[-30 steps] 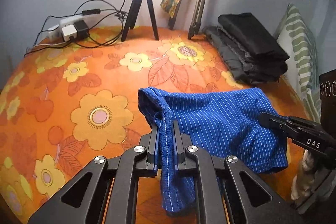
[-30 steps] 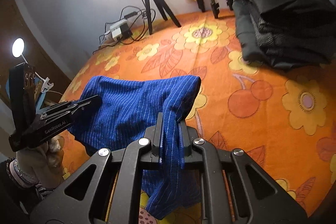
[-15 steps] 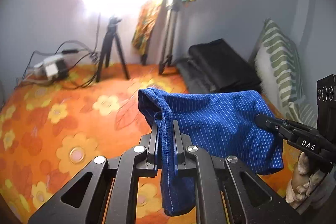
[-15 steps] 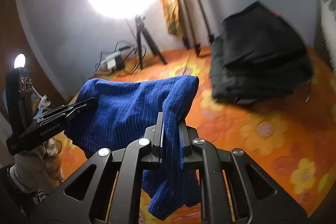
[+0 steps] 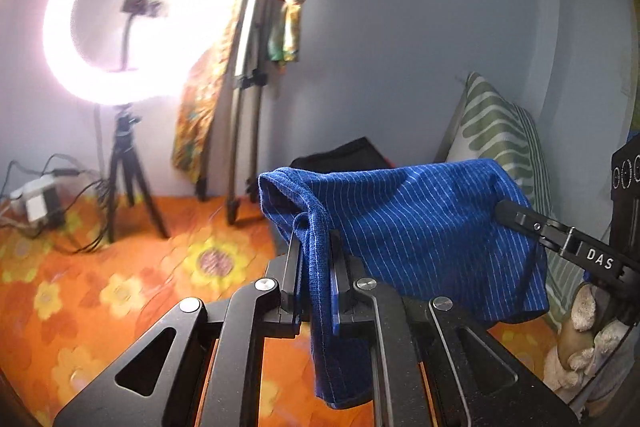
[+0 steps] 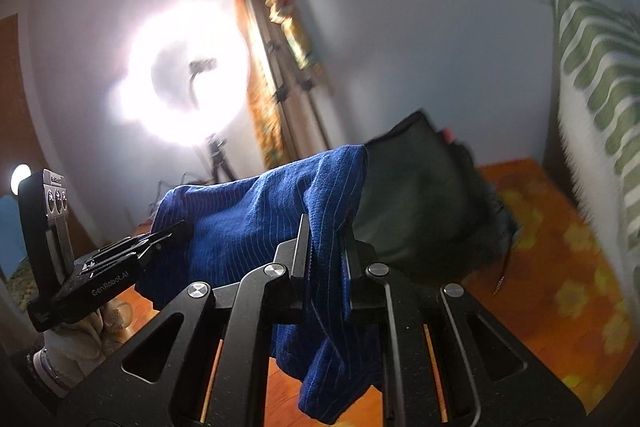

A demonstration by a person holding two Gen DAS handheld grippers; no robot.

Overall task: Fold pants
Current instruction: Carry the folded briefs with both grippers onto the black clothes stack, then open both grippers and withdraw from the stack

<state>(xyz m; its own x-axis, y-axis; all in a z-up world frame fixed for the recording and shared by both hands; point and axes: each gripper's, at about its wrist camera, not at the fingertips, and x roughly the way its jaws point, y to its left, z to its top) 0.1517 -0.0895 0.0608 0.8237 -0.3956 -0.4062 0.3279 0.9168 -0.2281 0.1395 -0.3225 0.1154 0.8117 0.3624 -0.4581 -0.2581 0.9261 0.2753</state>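
Pants (image 5: 420, 227) of blue cloth hung between our two tools, off the bed, each end pinched. Our left hand-held gripper (image 5: 316, 259) was clamped on one bunched corner, its jaws drawn together with only the thickness of fabric between them, and a loose tail of cloth drooped below the jaws. Our right hand-held gripper (image 6: 324, 251) was shut in the same way on the opposite corner. Seen from the left wrist, the garment ran away to the right toward the other tool; seen from the right wrist, it ran to the left. So its long axis lay from hand to hand, and neither hand was nearer the cloth than the other (each held its own end). We judged that the coming move would turn on that line: the stretched edge would have to be carried down flat over the bedspread (image 5: 100, 287) below, with both ends kept level.

The fabric looked soft and knitted, deep blue with thin pale pinstripes, and it sagged between the grips rather than pulling taut. The bedspread was orange with yellow flowers. Beyond the pants lay a dark folded pile (image 6: 420, 195), with a green-striped pillow (image 5: 500, 131) to the right and a ring light (image 5: 116, 23) glaring at the wall.
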